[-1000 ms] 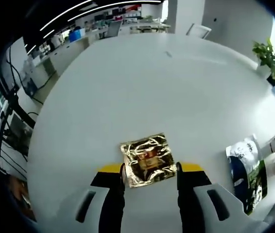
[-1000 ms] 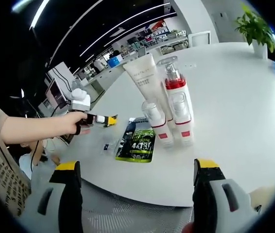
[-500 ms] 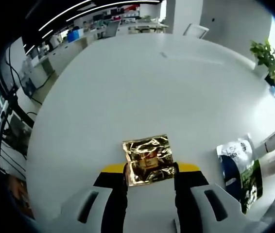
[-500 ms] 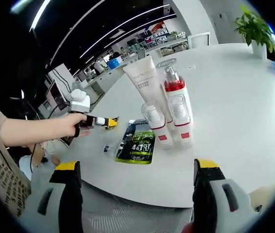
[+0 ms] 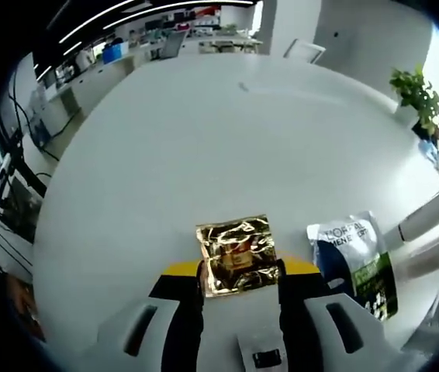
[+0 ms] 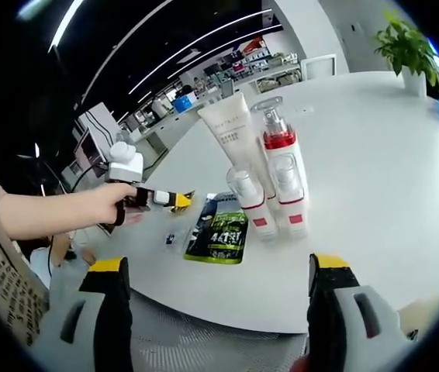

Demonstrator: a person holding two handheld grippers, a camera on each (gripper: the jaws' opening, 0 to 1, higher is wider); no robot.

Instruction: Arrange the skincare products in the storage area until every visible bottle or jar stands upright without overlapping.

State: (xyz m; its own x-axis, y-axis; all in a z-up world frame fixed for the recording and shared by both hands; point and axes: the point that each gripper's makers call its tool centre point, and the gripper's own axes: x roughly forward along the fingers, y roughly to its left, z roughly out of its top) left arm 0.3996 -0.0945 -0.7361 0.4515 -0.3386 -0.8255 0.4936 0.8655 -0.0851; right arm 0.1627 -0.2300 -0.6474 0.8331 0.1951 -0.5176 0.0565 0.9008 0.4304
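A gold foil sachet [image 5: 236, 254] lies flat on the white table [image 5: 204, 139], gripped between the closed jaws of the left gripper [image 5: 239, 273]. Beside it lies a green-and-white pouch [image 5: 355, 260]. Near it stand three bottles [image 6: 280, 174] and a tube [image 6: 231, 132], upright, perhaps touching. The right gripper [image 6: 213, 280] is wide apart, holding nothing.

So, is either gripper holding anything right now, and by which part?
The left gripper pinches the crinkled gold foil sachet by its near edge; the right gripper holds nothing.
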